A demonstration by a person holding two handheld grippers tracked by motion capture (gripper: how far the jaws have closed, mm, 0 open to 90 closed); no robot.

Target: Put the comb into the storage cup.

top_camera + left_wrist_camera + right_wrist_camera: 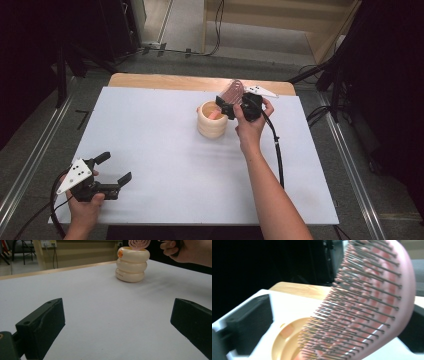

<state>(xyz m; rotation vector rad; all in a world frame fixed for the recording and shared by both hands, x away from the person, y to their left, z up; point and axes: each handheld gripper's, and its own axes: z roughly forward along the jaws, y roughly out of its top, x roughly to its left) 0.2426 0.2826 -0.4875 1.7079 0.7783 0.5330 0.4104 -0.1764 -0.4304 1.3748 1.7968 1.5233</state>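
Worktop [165, 150], covered by a white sheet with a strip of wood showing at its far edge, seen from above the person's side. A cream holder [212, 119] shaped like three stacked rings stands upright a little right of centre toward the far edge; in the left gripper view the same holder [131, 264] sits across the sheet from the camera. A pink hairbrush [233, 92] leans over the holder with its handle end down inside the opening and its bristled head up and tilted toward the far right. The right tongs [229, 106], held in the right hand [251, 125], are at the holder's right rim; in the right gripper view the hairbrush [372, 302] sits between the two black jaws with its bristles facing the camera, above the holder's pale orange interior [284, 340], but whether the jaws press on it cannot be told. The left tongs [116, 167], held in the left hand [86, 207] near the front left corner, rest low over the sheet with jaws wide apart and nothing between them, well apart from the holder.
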